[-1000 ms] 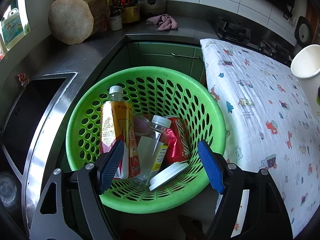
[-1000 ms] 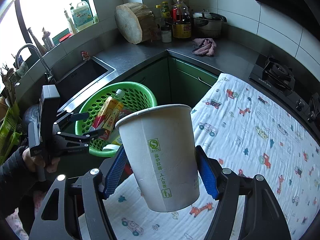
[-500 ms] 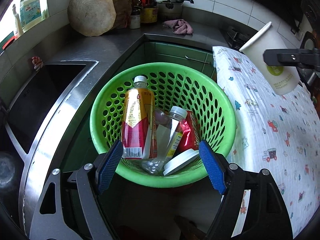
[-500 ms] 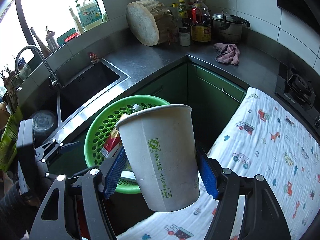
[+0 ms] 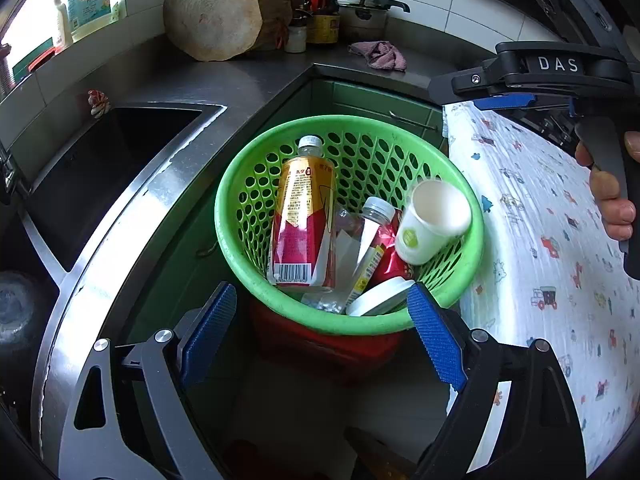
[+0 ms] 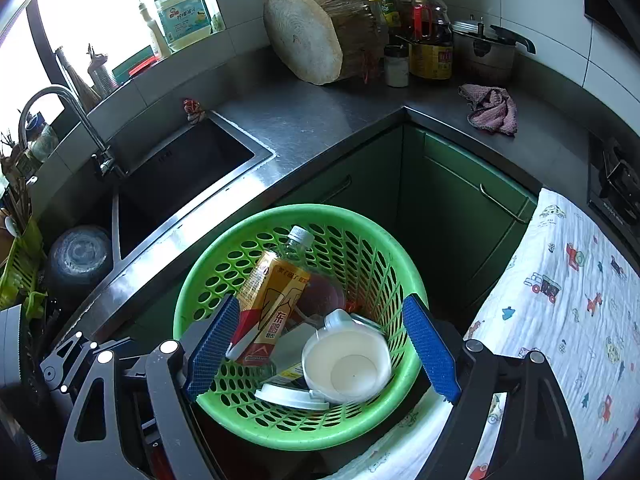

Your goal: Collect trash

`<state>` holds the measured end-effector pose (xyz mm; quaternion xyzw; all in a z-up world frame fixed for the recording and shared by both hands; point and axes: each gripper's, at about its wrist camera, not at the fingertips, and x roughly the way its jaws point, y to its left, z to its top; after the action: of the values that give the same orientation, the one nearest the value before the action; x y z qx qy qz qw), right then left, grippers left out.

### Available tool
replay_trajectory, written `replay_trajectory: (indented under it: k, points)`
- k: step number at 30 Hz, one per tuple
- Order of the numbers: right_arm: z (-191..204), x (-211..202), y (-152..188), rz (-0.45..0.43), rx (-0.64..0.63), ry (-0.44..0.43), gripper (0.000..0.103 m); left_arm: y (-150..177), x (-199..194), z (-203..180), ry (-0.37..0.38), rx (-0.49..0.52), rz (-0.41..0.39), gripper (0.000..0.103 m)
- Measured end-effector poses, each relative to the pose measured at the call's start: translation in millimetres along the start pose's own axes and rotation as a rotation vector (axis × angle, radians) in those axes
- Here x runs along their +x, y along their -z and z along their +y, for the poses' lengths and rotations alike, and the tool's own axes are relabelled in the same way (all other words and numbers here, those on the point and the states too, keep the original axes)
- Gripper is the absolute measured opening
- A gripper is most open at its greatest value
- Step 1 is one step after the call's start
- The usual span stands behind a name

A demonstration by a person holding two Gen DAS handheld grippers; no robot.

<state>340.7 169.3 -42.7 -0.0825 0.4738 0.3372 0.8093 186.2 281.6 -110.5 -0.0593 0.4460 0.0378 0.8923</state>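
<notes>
Green plastic, full of holes: one basket (image 5: 240, 216) in the left wrist view holds two bottles, one tall orange (image 5: 302, 220) and one clear (image 5: 370, 236), one red can (image 5: 386, 262), one white lid (image 5: 378, 302) and one paper cup (image 5: 434, 222), tilted against the wall. The left gripper (image 5: 320, 334) is opening, empty. A hand (image 5: 612, 196) shows here only.

The right wrist view looks into the cup (image 6: 346, 364) (its mouth upward), free of the right gripper (image 6: 322, 352), whose jaws are opening, empty. Only this view shows one tap (image 6: 68, 120).
</notes>
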Motion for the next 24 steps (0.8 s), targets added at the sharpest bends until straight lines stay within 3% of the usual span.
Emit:
replay_trajectory:
  k: [6,24]
  points:
    - [-1,-14,13,-0.008,-0.002,-0.002,0.081,-1,-3,-5,-0.003,0.009,-0.006,0.089]
    - [-8,-72,64,-0.044,-0.013,0.109,0.084,-1,-26,-20,-0.016,0.042,-0.037,0.091]
